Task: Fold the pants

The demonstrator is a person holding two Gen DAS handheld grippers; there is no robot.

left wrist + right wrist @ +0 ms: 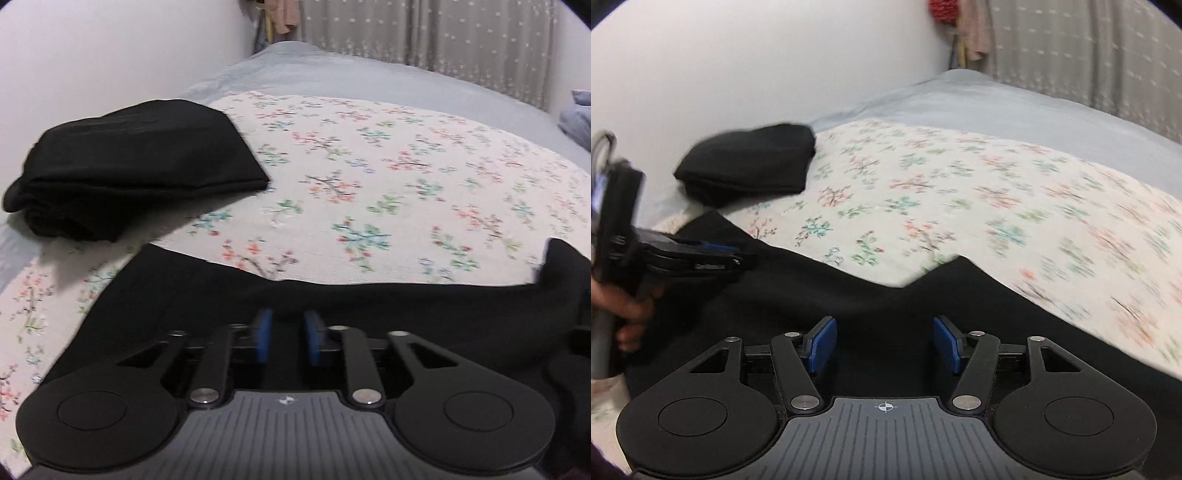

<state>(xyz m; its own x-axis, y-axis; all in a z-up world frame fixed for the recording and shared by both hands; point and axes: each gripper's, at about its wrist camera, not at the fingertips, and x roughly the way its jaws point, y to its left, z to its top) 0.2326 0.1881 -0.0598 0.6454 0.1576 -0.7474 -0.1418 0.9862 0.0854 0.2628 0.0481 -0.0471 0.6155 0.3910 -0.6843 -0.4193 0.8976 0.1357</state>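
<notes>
Black pants (pixel 369 314) lie spread along the near side of a floral blanket (pixel 369 166). My left gripper (pixel 289 317) is shut on their near edge, and dark cloth fills the narrow gap between the blue pads (pixel 264 336). In the right wrist view the same left gripper (pixel 738 258) pinches the pants' left edge, held by a person's hand (pixel 631 306). My right gripper (pixel 885 328) hovers over the pants (pixel 886 295) with its blue pads (pixel 823 343) wide apart and pressing on nothing.
A folded black garment (pixel 140 166) (pixel 750 166) rests at the blanket's far left corner, near the white wall (pixel 110 55). Grey-blue bed sheet (pixel 332 74) extends beyond the blanket to a patterned curtain (pixel 443 33). A blue pillow (pixel 576 118) sits at far right.
</notes>
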